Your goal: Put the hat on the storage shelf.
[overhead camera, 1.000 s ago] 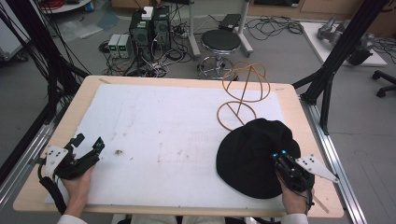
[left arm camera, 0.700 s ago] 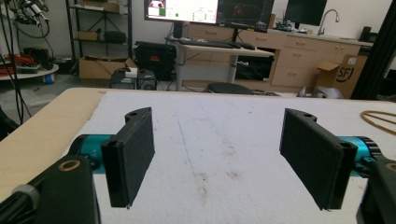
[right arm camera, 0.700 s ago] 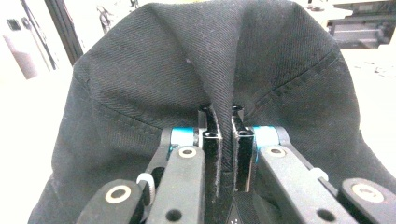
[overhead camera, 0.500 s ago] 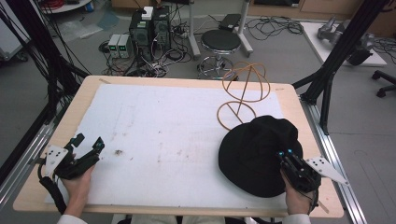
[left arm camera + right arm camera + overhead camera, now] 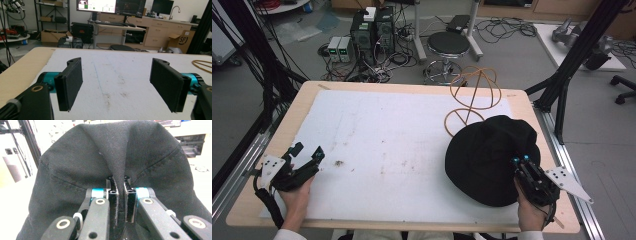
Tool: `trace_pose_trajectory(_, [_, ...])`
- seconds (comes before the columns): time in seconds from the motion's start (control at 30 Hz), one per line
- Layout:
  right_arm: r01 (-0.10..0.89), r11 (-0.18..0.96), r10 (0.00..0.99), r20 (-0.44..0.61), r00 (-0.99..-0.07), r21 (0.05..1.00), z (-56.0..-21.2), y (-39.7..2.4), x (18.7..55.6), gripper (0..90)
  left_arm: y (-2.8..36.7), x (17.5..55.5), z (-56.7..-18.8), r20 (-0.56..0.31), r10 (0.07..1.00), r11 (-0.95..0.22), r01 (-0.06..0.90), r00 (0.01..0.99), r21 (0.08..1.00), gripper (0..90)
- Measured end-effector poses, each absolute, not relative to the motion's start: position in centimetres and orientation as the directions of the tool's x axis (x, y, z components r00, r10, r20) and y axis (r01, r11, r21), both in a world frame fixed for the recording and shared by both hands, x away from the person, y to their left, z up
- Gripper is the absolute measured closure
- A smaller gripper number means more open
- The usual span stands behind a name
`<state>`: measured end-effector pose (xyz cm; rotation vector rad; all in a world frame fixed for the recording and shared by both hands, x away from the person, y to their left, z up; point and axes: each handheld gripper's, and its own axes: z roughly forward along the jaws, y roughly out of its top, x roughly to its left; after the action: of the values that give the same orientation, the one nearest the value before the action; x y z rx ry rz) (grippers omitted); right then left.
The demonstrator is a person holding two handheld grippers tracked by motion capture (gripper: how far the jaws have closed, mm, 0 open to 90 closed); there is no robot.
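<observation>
**Hat pinched at the near brim**

My right gripper [image 5: 119, 195] is clamped on a fold of the black hat [image 5: 492, 155], which lies at the table's right side just in front of the wire hat stand [image 5: 472, 97]. I pinch the brim so the cloth lifts without slipping. My left gripper [image 5: 120, 85] rests at the white mat's [image 5: 392, 145] left edge, jaws apart and empty, out of the way.

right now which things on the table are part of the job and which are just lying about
In the job:
- black hat, a fold of it pinched in the right gripper
- wire hat stand, just beyond the hat

Lying about:
- left gripper, jaws open over the white mat
- brown specks on the mat
</observation>
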<state>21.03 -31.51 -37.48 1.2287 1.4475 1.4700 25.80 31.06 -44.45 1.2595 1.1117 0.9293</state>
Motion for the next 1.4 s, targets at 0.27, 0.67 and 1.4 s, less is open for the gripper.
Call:
trace_pose_trajectory(0.27, [0.080, -0.114, 0.955, 0.131, -0.265, 0.990, -36.1, -31.6, 20.3, 86.4, 31.2, 25.8, -44.5, -0.127, 0.964, 0.117, 0.058, 0.232, 0.991, 26.5])
trace_pose_trajectory(0.67, [0.010, -0.094, 0.963, 0.093, -0.251, 0.996, -33.4, -32.3, 19.2, 86.3, 31.7, 25.8, -44.6, -0.153, 0.963, 0.144, 0.060, 0.222, 0.988, 26.5])
trace_pose_trajectory(1.4, [-0.132, -0.095, 0.964, 0.058, -0.258, 0.987, -27.0, -33.1, 19.5, 86.2, 31.7, 25.9, -44.5, -0.158, 0.963, 0.148, 0.059, 0.217, 0.987, 26.5])
